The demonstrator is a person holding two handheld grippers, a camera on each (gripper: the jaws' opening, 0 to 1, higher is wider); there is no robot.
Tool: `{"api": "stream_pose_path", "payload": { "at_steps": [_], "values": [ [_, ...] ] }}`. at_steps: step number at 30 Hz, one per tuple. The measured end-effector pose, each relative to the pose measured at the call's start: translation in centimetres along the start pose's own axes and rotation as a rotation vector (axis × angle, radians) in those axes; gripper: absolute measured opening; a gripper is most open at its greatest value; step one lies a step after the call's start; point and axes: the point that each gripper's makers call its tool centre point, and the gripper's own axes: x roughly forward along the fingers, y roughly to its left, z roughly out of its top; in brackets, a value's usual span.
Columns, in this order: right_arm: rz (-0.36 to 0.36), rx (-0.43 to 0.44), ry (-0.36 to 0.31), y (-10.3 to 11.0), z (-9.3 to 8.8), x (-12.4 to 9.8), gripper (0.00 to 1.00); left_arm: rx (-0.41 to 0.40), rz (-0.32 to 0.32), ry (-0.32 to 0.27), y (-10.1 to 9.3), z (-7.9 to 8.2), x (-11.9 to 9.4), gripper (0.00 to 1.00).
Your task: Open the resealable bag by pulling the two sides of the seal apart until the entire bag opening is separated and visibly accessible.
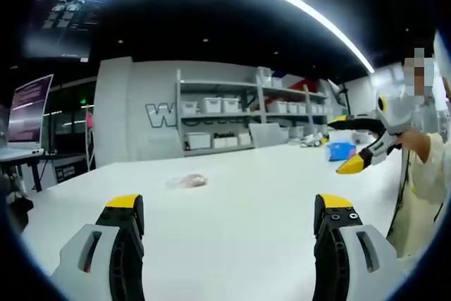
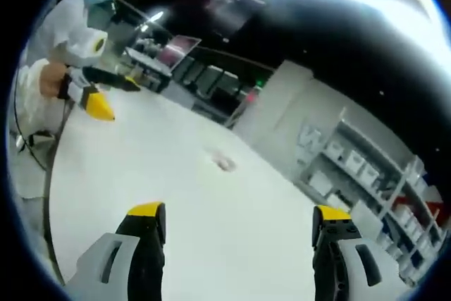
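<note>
Your left tongs [image 1: 230, 206] and right tongs [image 2: 239, 218] both gape wide, holding nothing. The resealable bag [image 1: 187, 182] lies far ahead on the white surface [image 1: 268, 195], well apart from both.

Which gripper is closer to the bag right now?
Left, narrowly: the bag looks larger ahead of the left gripper; the right gripper also faces it, farther back.

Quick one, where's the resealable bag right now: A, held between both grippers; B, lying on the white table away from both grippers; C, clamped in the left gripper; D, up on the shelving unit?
B: the resealable bag lies on the white table, well ahead of the open left gripper and right gripper.
</note>
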Motion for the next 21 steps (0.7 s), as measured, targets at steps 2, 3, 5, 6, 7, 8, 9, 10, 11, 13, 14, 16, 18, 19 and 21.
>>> {"api": "stream_pose_path", "payload": {
  "at_steps": [2, 3, 5, 6, 7, 8, 9, 10, 11, 13, 14, 16, 18, 19, 21],
  "values": [
    [0.005, -0.009, 0.001, 0.1, 0.1, 0.1, 0.87, 0.0, -0.001, 0.0, 0.0, 0.0, 0.0, 1.0],
    [0.007, -0.015, 0.002, 0.2, 0.2, 0.3, 0.87, 0.0, -0.001, -0.001, 0.0, 0.0, 0.0, 1.0],
    [0.012, -0.026, 0.005, 0.3, 0.3, 0.5, 0.86, 0.001, -0.001, -0.002, -0.1, 0.1, -0.1, 1.0],
    [0.016, -0.033, 0.007, 0.3, 0.4, 0.7, 0.86, 0.001, -0.001, -0.002, 0.0, 0.1, -0.1, 1.0],
    [0.016, -0.037, 0.01, 0.3, 0.4, 0.8, 0.86, 0.002, 0.0, -0.004, 0.0, 0.2, -0.2, 1.0],
    [0.016, -0.043, 0.013, 0.3, 0.5, 1.0, 0.86, 0.002, 0.001, -0.005, 0.0, 0.2, -0.2, 1.0],
    [0.018, -0.049, 0.014, 0.4, 0.5, 1.1, 0.86, 0.002, 0.001, -0.005, 0.0, 0.2, -0.2, 1.0],
    [0.02, -0.052, 0.015, 0.4, 0.6, 1.3, 0.86, 0.002, 0.002, -0.006, 0.1, 0.2, -0.2, 1.0],
    [0.024, -0.053, 0.016, 0.5, 0.6, 1.4, 0.86, 0.002, 0.003, -0.007, 0.1, 0.3, -0.3, 1.0],
    [0.031, -0.052, 0.011, 0.7, 0.8, 1.6, 0.86, 0.003, 0.004, -0.008, 0.1, 0.3, -0.3, 1.0],
    [0.034, -0.052, 0.012, 0.8, 0.8, 1.7, 0.86, 0.003, 0.005, -0.01, 0.2, 0.4, -0.3, 1.0],
    [0.04, -0.054, 0.014, 1.0, 0.8, 1.9, 0.86, 0.004, 0.006, -0.011, 0.2, 0.4, -0.4, 1.0],
    [0.052, -0.062, 0.018, 1.3, 0.8, 2.2, 0.86, 0.004, 0.008, -0.012, 0.3, 0.4, -0.4, 1.0],
    [0.055, -0.065, 0.02, 1.4, 0.7, 2.3, 0.86, 0.004, 0.008, -0.012, 0.3, 0.4, -0.4, 1.0],
    [0.063, -0.07, 0.024, 1.6, 0.7, 2.5, 0.86, 0.004, 0.008, -0.01, 0.3, 0.4, -0.3, 1.0]
  ]
}}
